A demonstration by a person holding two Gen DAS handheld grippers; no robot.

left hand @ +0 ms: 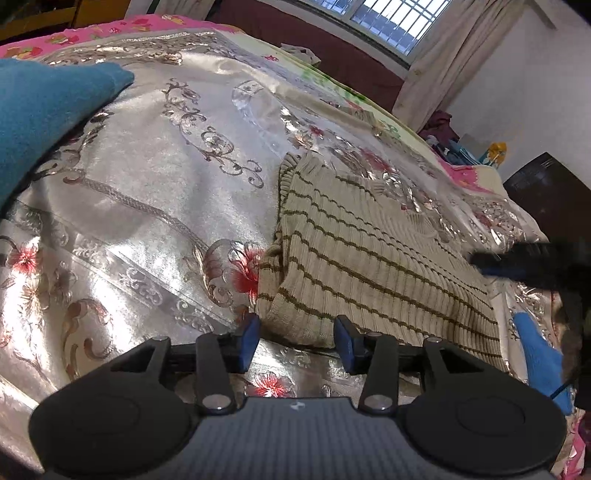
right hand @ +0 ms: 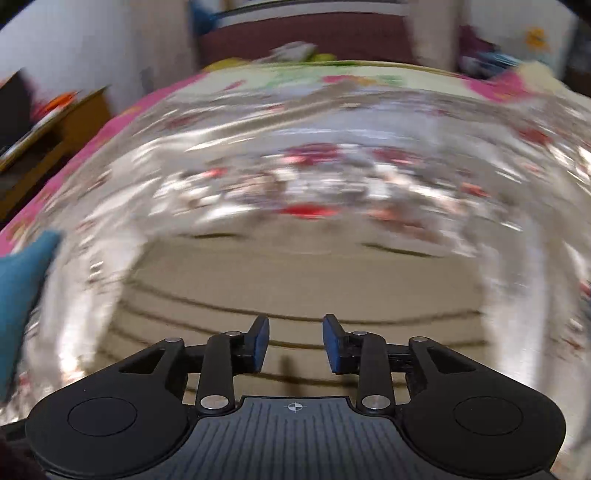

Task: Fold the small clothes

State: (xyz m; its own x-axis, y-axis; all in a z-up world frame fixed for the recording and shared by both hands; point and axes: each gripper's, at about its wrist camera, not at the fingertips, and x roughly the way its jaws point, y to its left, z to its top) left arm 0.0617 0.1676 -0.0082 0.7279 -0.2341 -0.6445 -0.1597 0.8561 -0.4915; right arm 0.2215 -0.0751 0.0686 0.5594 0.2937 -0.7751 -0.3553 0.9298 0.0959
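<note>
A beige knit sweater with thin brown stripes (left hand: 369, 251) lies folded on a shiny silver floral bedspread (left hand: 147, 192). My left gripper (left hand: 297, 341) is open and empty, its blue-padded fingers just short of the sweater's near left corner. My right gripper (right hand: 295, 341) is open and empty, held low over the sweater (right hand: 303, 273); that view is blurred by motion. The right gripper also shows as a dark blur in the left wrist view (left hand: 528, 262), over the sweater's right side.
A teal folded cloth (left hand: 44, 107) lies at the left of the bed and shows in the right wrist view (right hand: 22, 280). A pink floral sheet (left hand: 92, 33) edges the bed. A window with curtains (left hand: 436, 55) is behind. A wooden table (right hand: 48, 147) stands left.
</note>
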